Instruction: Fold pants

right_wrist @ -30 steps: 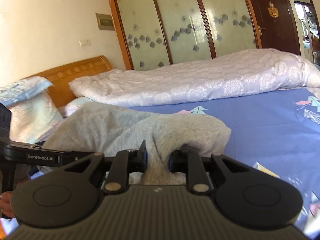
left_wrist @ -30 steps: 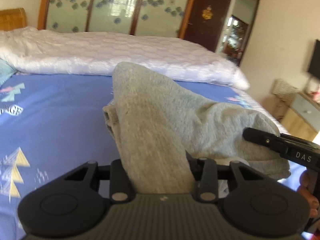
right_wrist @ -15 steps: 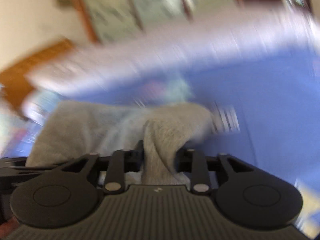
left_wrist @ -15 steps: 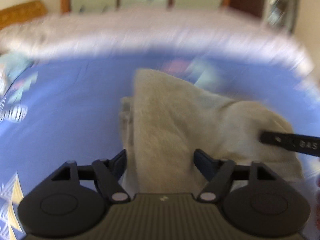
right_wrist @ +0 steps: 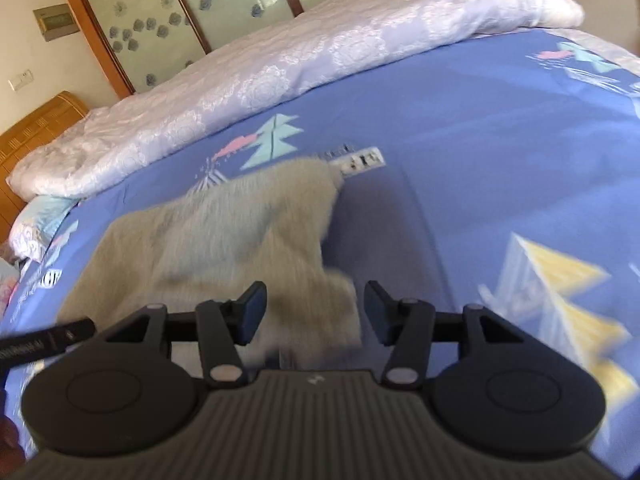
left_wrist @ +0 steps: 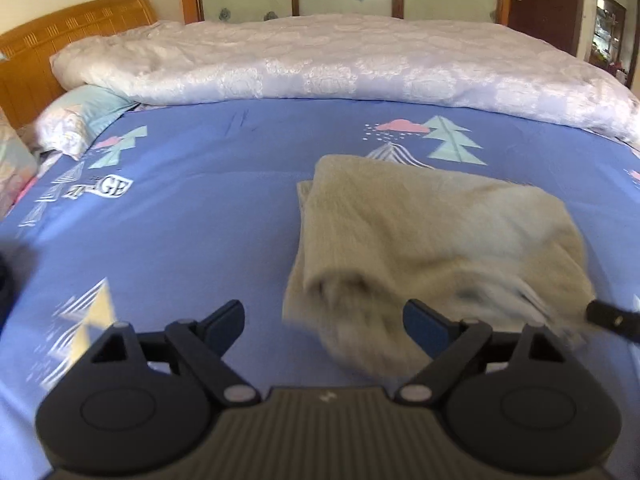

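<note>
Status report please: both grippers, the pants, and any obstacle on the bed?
Left gripper open, right gripper open, jaws just opening, pads off the cloth. Gray pants folded, lying on blue bedsheet. Nothing in the way.

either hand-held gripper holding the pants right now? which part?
Nothing is held. Both jaws have just been opening: the left hand-held gripper and right hand-held gripper straddle the near edge of the pants without pressing it.
</note>
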Motion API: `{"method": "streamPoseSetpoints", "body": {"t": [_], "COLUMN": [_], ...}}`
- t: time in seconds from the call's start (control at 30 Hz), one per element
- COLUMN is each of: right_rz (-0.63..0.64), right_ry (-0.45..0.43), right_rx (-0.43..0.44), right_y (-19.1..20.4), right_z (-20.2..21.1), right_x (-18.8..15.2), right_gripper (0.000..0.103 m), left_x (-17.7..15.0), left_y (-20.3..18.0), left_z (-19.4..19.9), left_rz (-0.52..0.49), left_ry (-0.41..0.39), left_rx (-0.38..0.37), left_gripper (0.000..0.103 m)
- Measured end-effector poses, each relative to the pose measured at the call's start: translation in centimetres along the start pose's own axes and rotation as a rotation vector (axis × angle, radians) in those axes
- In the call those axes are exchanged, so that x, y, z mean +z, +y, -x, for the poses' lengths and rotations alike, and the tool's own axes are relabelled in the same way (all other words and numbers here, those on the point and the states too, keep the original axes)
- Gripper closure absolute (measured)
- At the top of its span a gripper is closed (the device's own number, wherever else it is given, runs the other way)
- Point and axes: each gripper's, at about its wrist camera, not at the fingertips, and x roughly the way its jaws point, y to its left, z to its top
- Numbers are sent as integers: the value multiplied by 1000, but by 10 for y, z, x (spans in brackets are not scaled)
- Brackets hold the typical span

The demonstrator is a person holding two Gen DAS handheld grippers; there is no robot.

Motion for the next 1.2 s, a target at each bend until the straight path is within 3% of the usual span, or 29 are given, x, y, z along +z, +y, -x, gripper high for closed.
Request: {"method": "streamPoseSetpoints", "body": {"t": [0.37, 0.57, 0.73, 0.83, 1.2], "right_rz": [-70, -48, -60, -99, -117], "right_ry": [55, 12, 24, 41, 93], "right_rx": [42, 28, 36, 58, 111], "right_y": [16, 27, 28, 26, 42], "right_z": [129, 178, 204, 214, 231], "right_x": [-73, -94, -114, -123, -149], "right_gripper": [46, 36, 30, 30, 29], "left_x": [-88, -125, -147, -157, -184], "left_y": [1, 12, 16, 19, 22], "left_z": [147, 200, 224, 234, 246], "left_rz": [-27, 9, 12, 20, 24], "left_ry": [-12, -8, 1, 10, 55], "left_rx": [-22, -55, -74, -87, -75], "left_gripper": [11, 8, 5, 1, 0]}}
